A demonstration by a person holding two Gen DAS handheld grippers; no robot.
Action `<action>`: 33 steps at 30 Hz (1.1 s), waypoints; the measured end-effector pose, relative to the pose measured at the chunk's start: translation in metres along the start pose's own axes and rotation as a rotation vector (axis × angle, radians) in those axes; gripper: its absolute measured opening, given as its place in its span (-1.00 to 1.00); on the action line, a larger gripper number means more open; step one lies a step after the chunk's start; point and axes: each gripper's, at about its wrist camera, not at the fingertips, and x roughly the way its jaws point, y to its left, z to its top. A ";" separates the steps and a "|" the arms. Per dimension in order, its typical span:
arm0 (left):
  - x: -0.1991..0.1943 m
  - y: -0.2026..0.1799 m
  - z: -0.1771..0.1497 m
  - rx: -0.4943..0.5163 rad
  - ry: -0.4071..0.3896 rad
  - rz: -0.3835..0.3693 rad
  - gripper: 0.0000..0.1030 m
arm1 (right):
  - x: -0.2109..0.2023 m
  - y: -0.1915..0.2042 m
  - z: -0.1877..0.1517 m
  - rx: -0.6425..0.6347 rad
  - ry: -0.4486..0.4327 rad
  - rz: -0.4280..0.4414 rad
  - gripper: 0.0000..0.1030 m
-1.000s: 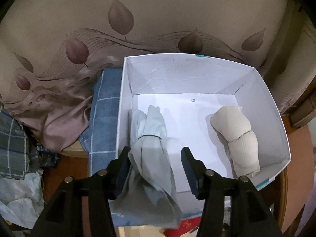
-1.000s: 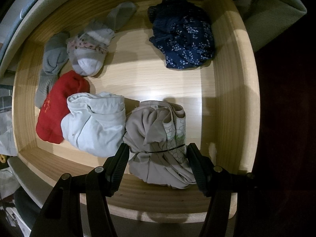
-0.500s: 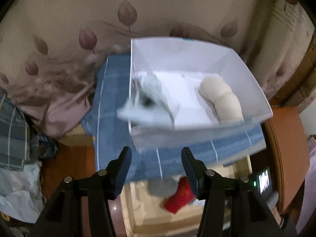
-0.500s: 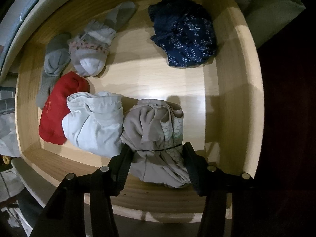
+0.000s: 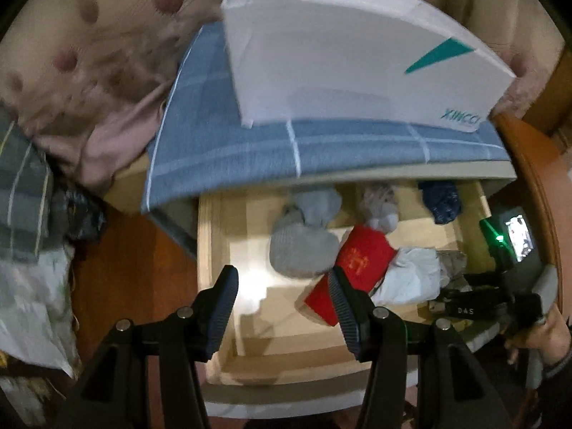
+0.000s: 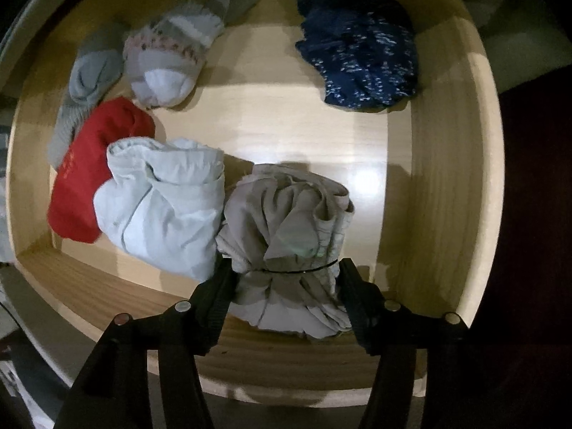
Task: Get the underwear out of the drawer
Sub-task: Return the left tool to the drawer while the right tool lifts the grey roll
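The left claw [image 5: 282, 289], empty and wide, has swung from the white box [image 5: 357, 60] to above the wooden drawer [image 6: 439, 186]. The right claw [image 6: 284, 279], jaws just reopening, grips the beige banded underwear bundle [image 6: 286, 221] at the drawer's near edge; beyond lie soft pale, red and navy rolls.

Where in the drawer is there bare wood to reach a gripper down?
Bare wood runs mid-drawer, between the navy bundle, patterned sock and beige bundle. The left side is crowded: red roll against pale bundle.
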 end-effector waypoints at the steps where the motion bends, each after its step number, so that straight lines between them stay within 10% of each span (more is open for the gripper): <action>1: 0.004 0.003 -0.001 -0.016 0.001 -0.002 0.04 | 0.000 0.001 0.000 -0.003 0.001 -0.009 0.11; 19: 0.037 -0.002 -0.031 -0.101 -0.038 0.132 0.04 | -0.008 0.014 -0.009 0.008 -0.021 -0.029 -0.07; 33: 0.032 0.002 -0.033 -0.125 -0.076 0.167 0.04 | -0.053 0.007 -0.034 -0.024 -0.218 -0.071 -0.08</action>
